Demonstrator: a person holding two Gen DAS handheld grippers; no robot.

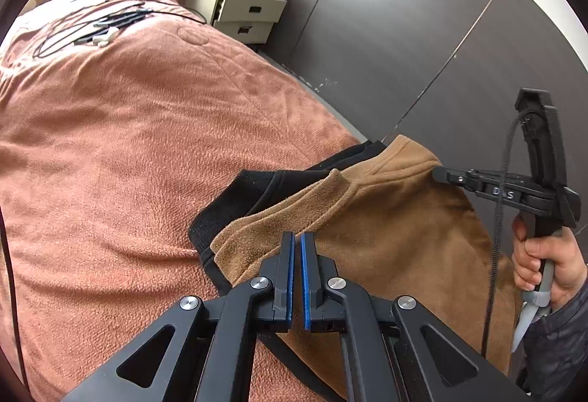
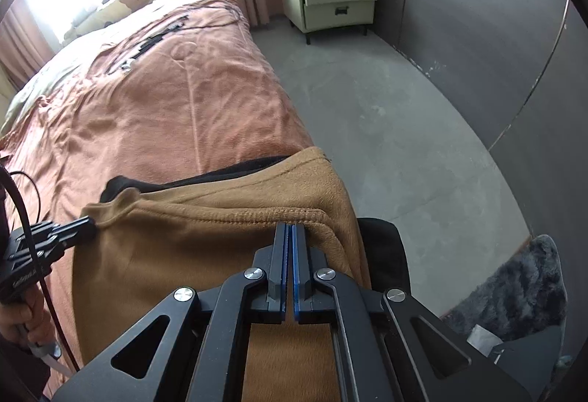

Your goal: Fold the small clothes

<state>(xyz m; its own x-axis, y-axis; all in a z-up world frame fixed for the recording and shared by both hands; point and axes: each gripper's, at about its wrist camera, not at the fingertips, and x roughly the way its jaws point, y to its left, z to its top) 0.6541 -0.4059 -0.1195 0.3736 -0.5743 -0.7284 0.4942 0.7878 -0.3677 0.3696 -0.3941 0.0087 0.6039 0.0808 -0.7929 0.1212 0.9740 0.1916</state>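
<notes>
Through the left wrist view, the left gripper is sitting clenched on the near edge of the tan fleece garment, its blue pads pressed nearly together with the fabric edge at their tips, so it is reading as a pinch on the cloth. The garment is lying at the corner of the bed, on the pink blanket, with a black garment peeking out underneath it. Over at the far side, the right gripper is biting the tan piece at its other corner, a hand wrapped around its handle. Counting here: two garments, two grippers, one nightstand with two drawers, one loose tangle of cables up the bed. Switching to the right wrist view, the right gripper is clamped tight on the stitched seam of the tan fleece garment, and the left gripper is nipping the collar end on the left. The black garment is showing as a strip behind it and a dark patch at the right. By my read the fold is only getting started: both corners are taken up, the tan piece is not yet doubled over, and the black one is waiting untouched.
</notes>
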